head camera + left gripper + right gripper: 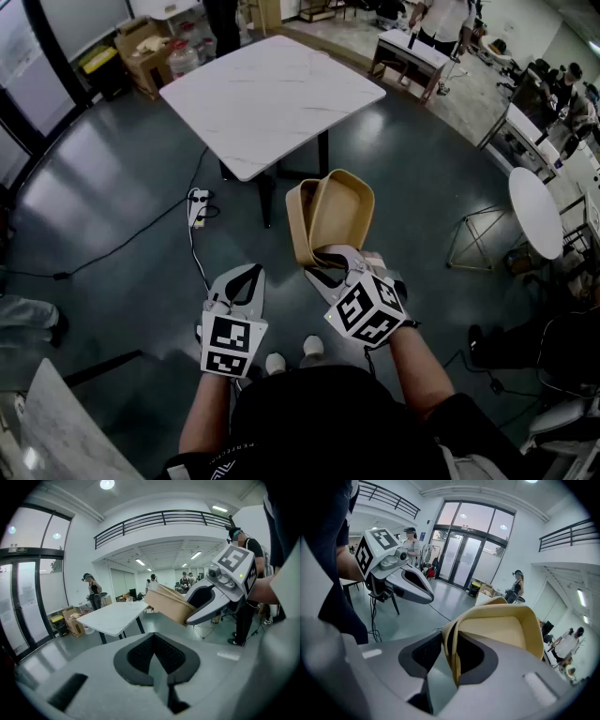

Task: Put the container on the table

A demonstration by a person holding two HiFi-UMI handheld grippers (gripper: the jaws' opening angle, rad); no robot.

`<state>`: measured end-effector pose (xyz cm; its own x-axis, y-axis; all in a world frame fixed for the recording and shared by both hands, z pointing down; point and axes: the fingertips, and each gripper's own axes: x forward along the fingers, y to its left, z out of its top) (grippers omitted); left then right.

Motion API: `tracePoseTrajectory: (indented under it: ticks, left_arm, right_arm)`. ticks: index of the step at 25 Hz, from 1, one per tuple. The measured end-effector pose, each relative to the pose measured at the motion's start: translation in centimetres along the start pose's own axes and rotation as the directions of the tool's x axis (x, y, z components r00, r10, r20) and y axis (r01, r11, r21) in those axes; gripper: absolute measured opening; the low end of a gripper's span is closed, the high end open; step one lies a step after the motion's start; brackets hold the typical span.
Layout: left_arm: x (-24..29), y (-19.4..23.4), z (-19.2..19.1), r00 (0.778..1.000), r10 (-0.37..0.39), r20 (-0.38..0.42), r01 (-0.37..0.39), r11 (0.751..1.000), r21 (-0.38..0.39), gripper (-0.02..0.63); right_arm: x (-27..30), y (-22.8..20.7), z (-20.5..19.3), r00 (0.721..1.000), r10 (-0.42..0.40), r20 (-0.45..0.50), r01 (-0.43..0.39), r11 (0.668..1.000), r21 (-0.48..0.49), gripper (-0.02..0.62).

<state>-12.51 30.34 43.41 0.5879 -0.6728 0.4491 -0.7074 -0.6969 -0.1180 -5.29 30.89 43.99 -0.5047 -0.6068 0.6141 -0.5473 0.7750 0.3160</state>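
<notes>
A tan container [337, 211] with rounded corners hangs upright in the air over the dark floor, just in front of the white marble-look table [272, 94]. It shows two shells side by side. My right gripper [333, 258] is shut on its lower rim; in the right gripper view the rim [454, 639] runs between the jaws. My left gripper [246, 274] hangs beside it on the left, jaws together and holding nothing. In the left gripper view the container [168, 604] and the right gripper [206, 604] sit at the right, with the table [112, 616] beyond.
A power strip [198, 206] with cables lies on the floor by the table legs. Cardboard boxes [141, 52] stand at the far left, a desk [408, 56] at the back, a round white table [536, 211] and a wire frame [478, 239] to the right. People stand around the room.
</notes>
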Motion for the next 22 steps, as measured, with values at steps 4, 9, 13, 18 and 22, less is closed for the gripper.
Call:
tracePoseTrajectory:
  ticks: [4, 9, 13, 18, 22]
  left_arm:
    - [-0.1, -0.1, -0.3, 1.0, -0.005, -0.006, 0.005, 1.0, -0.009, -0.006]
    - [0.4, -0.7, 0.0, 1.0, -0.01, -0.011, 0.01, 1.0, -0.013, -0.006]
    - [1.2, -1.3, 0.4, 1.0, -0.008, -0.011, 0.007, 1.0, -0.01, -0.008]
    - [2.1, -1.4, 1.0, 1.0, 0.012, -0.009, -0.012, 1.0, -0.011, -0.006]
    - [2.9, -1.7, 1.6, 0.999, 0.033, 0.0, -0.033, 0.999, -0.009, -0.006]
  right_arm:
    - [-0.2, 0.2, -0.4, 1.0, -0.003, -0.005, 0.003, 1.0, 0.003, 0.103]
    - [-0.6, -0.2, -0.7, 1.0, 0.002, 0.013, -0.003, 0.999, 0.037, 0.103]
    - [-0.8, -0.7, -1.5, 1.0, 0.007, 0.004, -0.007, 1.0, 0.019, 0.103]
    - [-0.9, -1.8, -2.1, 1.0, 0.012, 0.011, -0.012, 1.0, 0.009, 0.103]
    - [-1.2, -2.9, -2.7, 1.0, 0.014, 0.017, -0.014, 1.0, -0.009, 0.103]
